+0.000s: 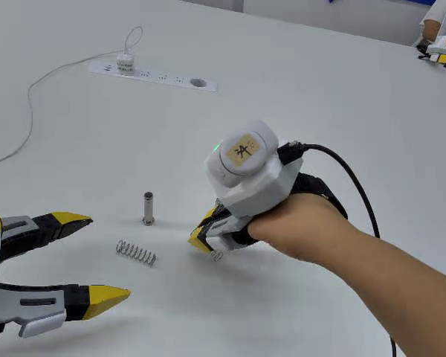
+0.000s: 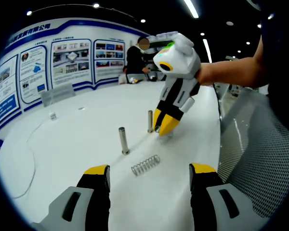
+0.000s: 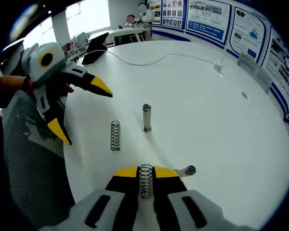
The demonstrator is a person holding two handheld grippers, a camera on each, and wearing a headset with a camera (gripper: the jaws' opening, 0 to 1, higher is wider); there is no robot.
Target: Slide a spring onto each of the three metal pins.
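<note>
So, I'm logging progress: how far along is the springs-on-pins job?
Done: nothing yet; the upright silver metal pin and a second pin beside the right claw stand bare. In hand: the right claw is shut on a small coiled steel spring. Left: seating it, then the loose coiled spring lying on the white table; the left claw is open.

Bright, even indoor light with soft shadows.
Lit from above by ceiling strip lights [image 2: 192, 7] and from the side by a washed-out window [image 3: 82, 14]; throws only faint shadows under the spring [image 1: 136, 253] on the white table [image 1: 320, 97]. Crisp in the head view; bends hard toward the edges in both gripper views, blurring slightly at the far wall posters [image 2: 72, 53].
</note>
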